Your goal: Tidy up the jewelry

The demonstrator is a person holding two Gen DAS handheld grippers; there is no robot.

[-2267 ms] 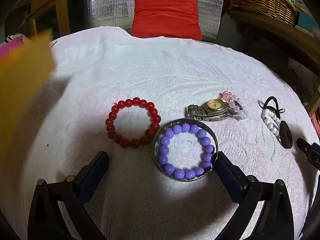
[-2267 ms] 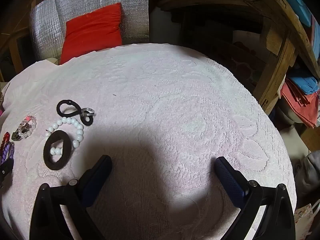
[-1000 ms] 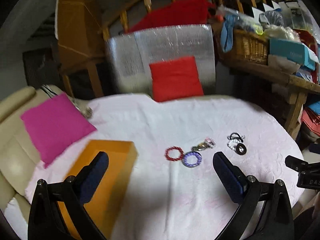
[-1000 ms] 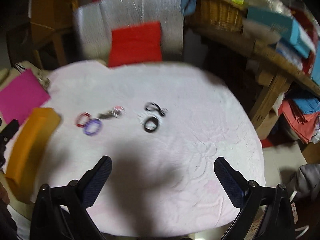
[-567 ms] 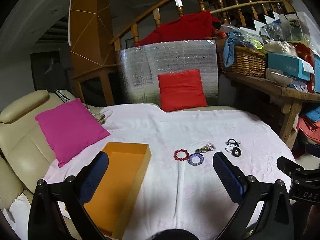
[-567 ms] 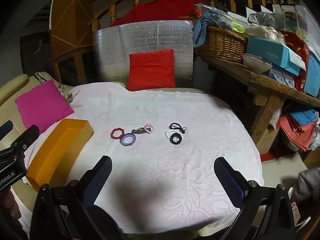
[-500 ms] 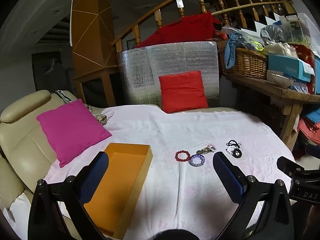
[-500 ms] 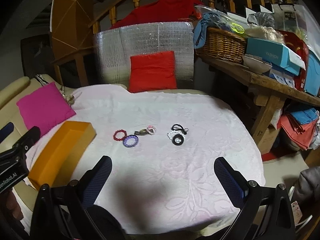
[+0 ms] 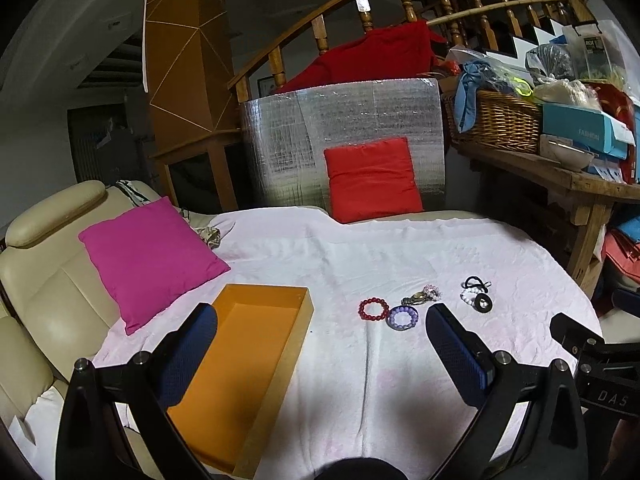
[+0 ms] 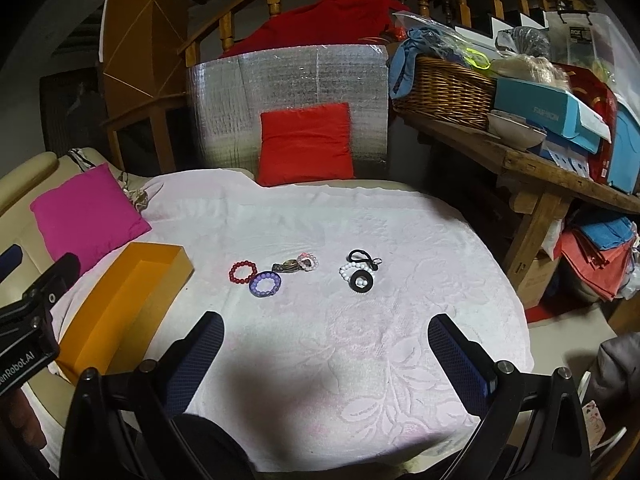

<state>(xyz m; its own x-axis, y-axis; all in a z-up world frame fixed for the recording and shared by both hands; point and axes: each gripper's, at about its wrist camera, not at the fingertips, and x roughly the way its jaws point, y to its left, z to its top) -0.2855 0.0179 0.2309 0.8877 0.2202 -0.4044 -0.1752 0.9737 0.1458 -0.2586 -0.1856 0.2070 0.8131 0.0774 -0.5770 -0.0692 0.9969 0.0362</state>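
1. Left gripper (image 9: 320,350) and right gripper (image 10: 326,354) both hover with jaws spread wide, gripping nothing.
2. Red bead bracelet (image 10: 242,272), purple bead bracelet (image 10: 265,284), wristwatch (image 10: 286,267) and white bead bracelet (image 10: 352,270) lie mid-cloth (image 10: 360,360).
3. Orange box (image 10: 120,304) sits open at the cloth's left edge.

Embossed matt white cloth (image 10: 360,340), glossy red bead bracelet (image 10: 242,272), woven wicker basket (image 10: 444,92), crinkled silver foil panel (image 10: 288,80)
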